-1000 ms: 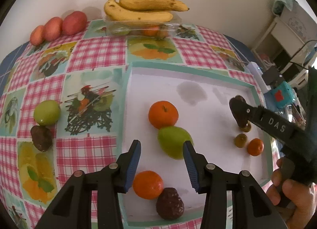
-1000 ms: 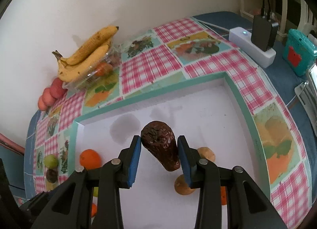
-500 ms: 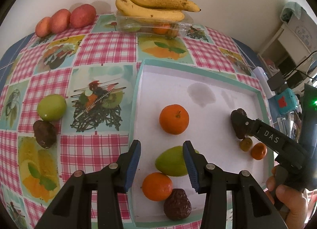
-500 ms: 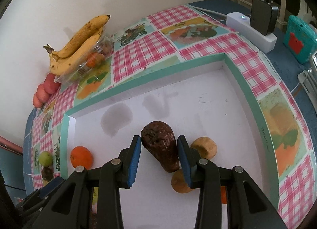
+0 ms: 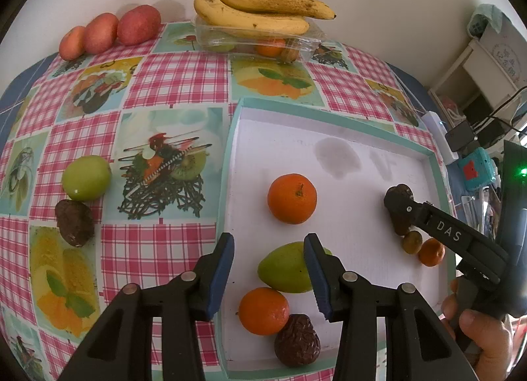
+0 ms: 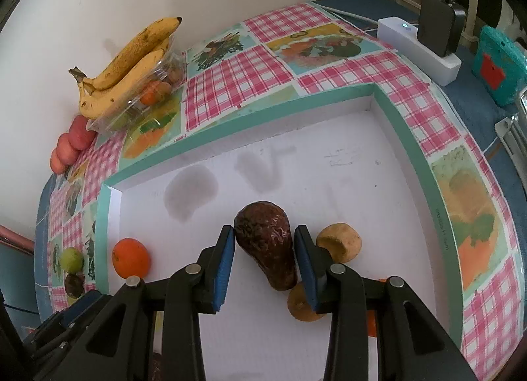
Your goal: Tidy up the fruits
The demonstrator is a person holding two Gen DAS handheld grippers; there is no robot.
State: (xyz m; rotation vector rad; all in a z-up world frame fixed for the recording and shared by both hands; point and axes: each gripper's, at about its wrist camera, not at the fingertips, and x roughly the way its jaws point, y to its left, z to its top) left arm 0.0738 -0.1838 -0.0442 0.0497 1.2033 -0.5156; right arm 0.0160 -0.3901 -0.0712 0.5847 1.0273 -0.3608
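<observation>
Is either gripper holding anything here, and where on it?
Right gripper clamps the dark wrinkled avocado across its wide upper body. Left gripper is open, empty.

Pink-checked tablecloth [image 5: 171, 74], teal-rimmed white tray [image 5: 332, 111], yellow bananas [image 5: 257, 15]

In the left wrist view the tray [image 5: 329, 111] fills the centre and right of the frame, holding a mandarin [image 5: 291, 198] at mid-frame and a pear [image 5: 285, 267] below it. At top centre bananas [image 5: 260, 12] lie on a plastic box [image 5: 306, 43]; at left, a round fruit [image 5: 86, 177] sits on the tablecloth [image 5: 158, 91]
</observation>
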